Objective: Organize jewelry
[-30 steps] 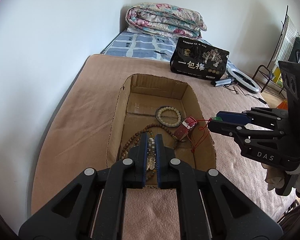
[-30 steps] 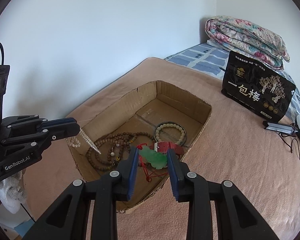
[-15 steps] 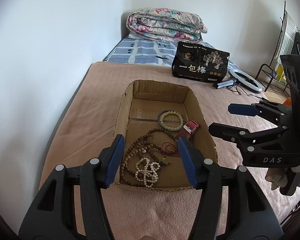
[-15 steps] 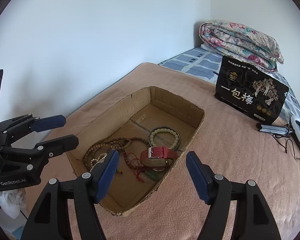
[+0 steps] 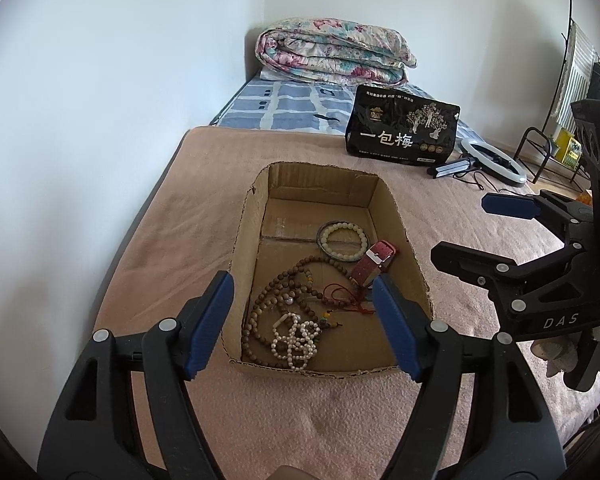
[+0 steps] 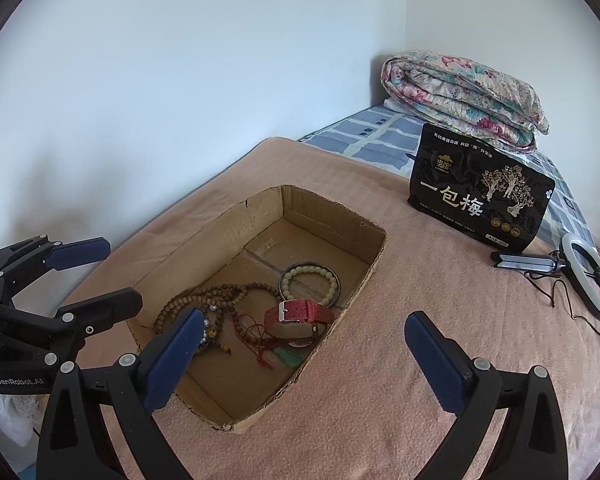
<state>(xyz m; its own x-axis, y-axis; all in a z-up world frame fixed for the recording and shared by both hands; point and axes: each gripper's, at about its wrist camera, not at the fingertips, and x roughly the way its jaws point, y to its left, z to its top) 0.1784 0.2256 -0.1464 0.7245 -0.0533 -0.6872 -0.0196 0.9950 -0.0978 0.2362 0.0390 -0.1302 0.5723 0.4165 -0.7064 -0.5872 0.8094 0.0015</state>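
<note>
An open cardboard box (image 5: 416, 264) (image 6: 332, 216) lies on the pink blanket. Inside it lie a white pearl string (image 5: 296, 338), a long brown bead necklace (image 5: 276, 292) (image 6: 216, 294), a pale green bead bracelet (image 5: 344, 234) (image 6: 310, 282), a red-strap watch (image 5: 376, 260) (image 6: 300, 312) and a green pendant on red cord (image 6: 290, 358). My left gripper (image 5: 302, 322) is wide open and empty, above the box's near end. My right gripper (image 6: 304, 354) is wide open and empty, above the box's near corner. Each gripper shows in the other's view: the right one (image 5: 500, 232), the left one (image 6: 96, 272).
A black snack bag (image 5: 402, 130) (image 6: 480, 194) stands beyond the box. A ring light with cable (image 5: 494, 160) (image 6: 590, 276) lies to the right. A folded floral quilt (image 5: 332, 50) (image 6: 464, 96) sits at the bed's far end. A white wall runs along the left.
Both grippers opened: the left let go of the pearl string and the right let go of the green pendant, both now lying in the box. Both grippers pulled back and up.
</note>
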